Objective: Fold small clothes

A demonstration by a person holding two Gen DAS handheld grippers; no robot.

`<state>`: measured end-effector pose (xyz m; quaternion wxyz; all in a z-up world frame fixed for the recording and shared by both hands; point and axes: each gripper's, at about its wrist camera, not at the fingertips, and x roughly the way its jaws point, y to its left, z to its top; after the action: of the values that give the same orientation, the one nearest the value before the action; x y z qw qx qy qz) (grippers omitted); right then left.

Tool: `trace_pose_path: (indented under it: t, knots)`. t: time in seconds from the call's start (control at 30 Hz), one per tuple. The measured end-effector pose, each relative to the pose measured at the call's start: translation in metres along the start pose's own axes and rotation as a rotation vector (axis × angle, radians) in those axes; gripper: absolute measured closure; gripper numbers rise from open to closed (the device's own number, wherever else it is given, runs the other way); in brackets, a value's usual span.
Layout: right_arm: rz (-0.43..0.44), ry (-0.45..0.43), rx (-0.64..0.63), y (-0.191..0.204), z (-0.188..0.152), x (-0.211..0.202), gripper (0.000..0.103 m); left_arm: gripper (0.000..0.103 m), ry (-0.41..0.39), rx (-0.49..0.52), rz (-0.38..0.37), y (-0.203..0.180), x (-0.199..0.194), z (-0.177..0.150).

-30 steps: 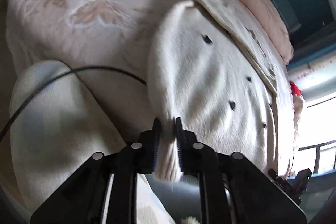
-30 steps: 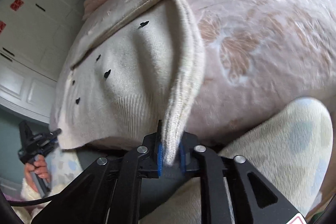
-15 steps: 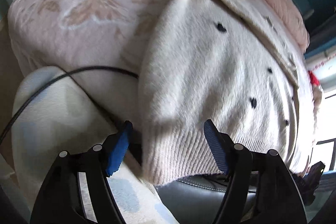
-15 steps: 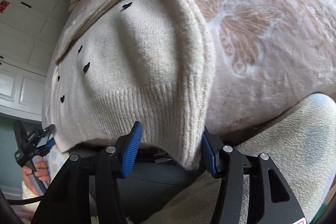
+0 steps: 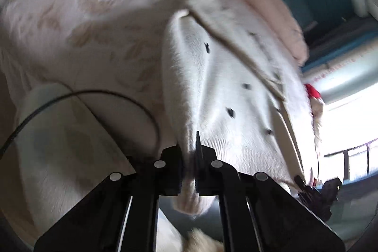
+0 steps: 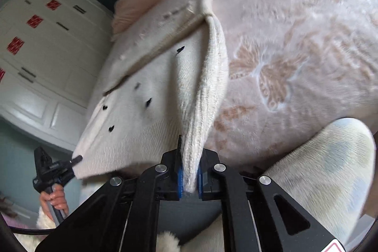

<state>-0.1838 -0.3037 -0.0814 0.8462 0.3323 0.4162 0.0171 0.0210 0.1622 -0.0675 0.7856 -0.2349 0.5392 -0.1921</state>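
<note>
A cream knitted sweater with small dark heart marks [image 6: 146, 96] lies on a pale pink plush blanket with butterfly patterns [image 6: 295, 46]. Its near hem hangs over the blanket's near edge. The right gripper [image 6: 189, 178] pinches the hem's right corner, the left gripper [image 5: 189, 171] the left corner [image 5: 189, 195]. A folded pink quilt [image 5: 267, 4] lies on the far side of the sweater. White panelled cupboards [image 6: 40, 58] stand far left.

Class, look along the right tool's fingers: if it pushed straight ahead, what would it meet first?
The right tool, already shut on the cream sweater's hem, would run into the sweater's raised fold, probably before reaching the butterfly blanket.
</note>
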Motion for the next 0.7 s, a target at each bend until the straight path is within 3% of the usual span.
trace_pose_path:
  t: [0.13, 0.23, 0.37, 0.47, 0.53, 0.6, 0.7]
  knots:
    - [0.01, 0.036, -0.096, 0.017, -0.015, -0.039, 0.095, 0.097, 0.066, 0.081, -0.025, -0.019, -0.038, -0.015]
    - [0.019, 0.081, -0.16, 0.031, -0.032, -0.068, 0.095, 0.097, 0.112, 0.048, -0.035, -0.015, -0.068, -0.025]
    - [0.084, 0.037, -0.205, 0.058, -0.022, -0.096, 0.095, 0.097, 0.073, 0.03, -0.031, -0.029, -0.083, -0.005]
    - [0.13, -0.073, -0.242, 0.068, 0.025, -0.092, 0.095, 0.097, -0.035, 0.074, -0.052, -0.052, -0.068, 0.052]
    - [0.133, -0.167, -0.244, 0.07, 0.074, -0.071, 0.095, 0.097, -0.098, 0.139, -0.051, -0.067, -0.049, 0.089]
    - [0.131, -0.226, -0.206, 0.063, 0.129, -0.034, 0.095, 0.096, -0.163, 0.172, -0.019, -0.082, -0.02, 0.132]
    - [0.103, -0.246, -0.086, 0.038, 0.194, 0.031, 0.084, 0.092, -0.224, 0.157, 0.043, -0.089, 0.04, 0.196]
